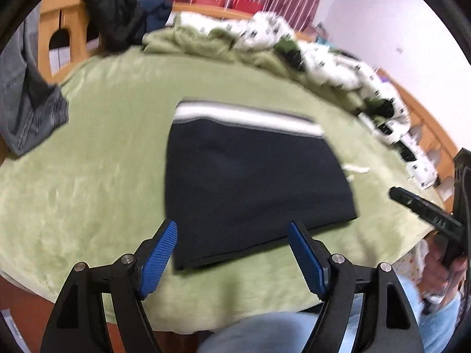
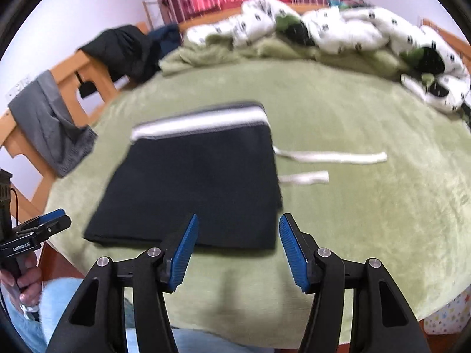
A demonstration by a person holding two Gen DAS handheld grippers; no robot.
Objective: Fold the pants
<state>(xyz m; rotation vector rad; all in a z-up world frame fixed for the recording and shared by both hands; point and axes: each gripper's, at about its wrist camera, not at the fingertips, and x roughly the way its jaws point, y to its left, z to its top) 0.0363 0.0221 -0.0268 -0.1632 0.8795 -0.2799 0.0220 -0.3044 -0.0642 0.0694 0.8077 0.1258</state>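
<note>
The dark navy pants (image 1: 250, 182) lie folded into a flat rectangle on the green blanket (image 1: 97, 161), their white-striped waistband at the far edge. In the right wrist view the same pants (image 2: 194, 188) show two white drawstrings (image 2: 332, 157) trailing out to the right. My left gripper (image 1: 232, 232) hovers open above the near edge of the fold, nothing between its blue pads. Over the pants' near right corner my right gripper (image 2: 237, 226) is open too, and holds nothing. Each gripper shows at the edge of the other's view, with a hand on the handle.
A white patterned duvet (image 2: 353, 26) is bunched along the far side of the bed. Grey trousers (image 1: 26, 103) and a black garment (image 1: 114, 8) hang over the wooden bed frame (image 1: 59, 23) at the left. A person's light-blue jeans (image 1: 265, 332) show at the bottom.
</note>
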